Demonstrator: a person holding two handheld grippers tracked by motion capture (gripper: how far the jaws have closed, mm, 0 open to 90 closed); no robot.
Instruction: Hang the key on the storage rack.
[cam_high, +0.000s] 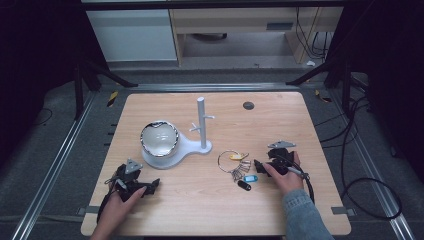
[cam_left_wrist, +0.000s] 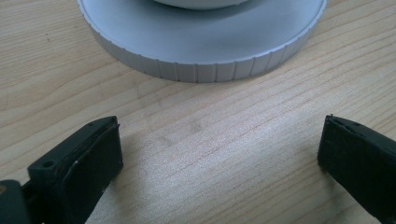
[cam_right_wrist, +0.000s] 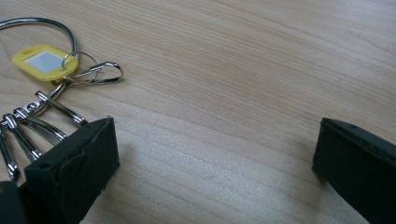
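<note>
A bunch of keys (cam_high: 239, 167) on a big wire ring lies on the wooden table, with a yellow tag (cam_right_wrist: 45, 61), a blue tag (cam_high: 250, 178) and a black fob (cam_high: 243, 185). My right gripper (cam_high: 260, 165) rests just right of the bunch, open, nothing between its jaws; several metal clips (cam_right_wrist: 32, 121) lie by its left jaw. My left gripper (cam_high: 152, 186) sits at the front left, open and empty, pointing at the round base (cam_left_wrist: 201, 51) of a white stand. That stand carries a shiny bowl (cam_high: 159, 137) and an upright post with pegs (cam_high: 202, 122).
A small dark disc (cam_high: 248, 105) is set into the table near its far edge. Cables trail over the floor at the right. Metal rails run along both sides of the table.
</note>
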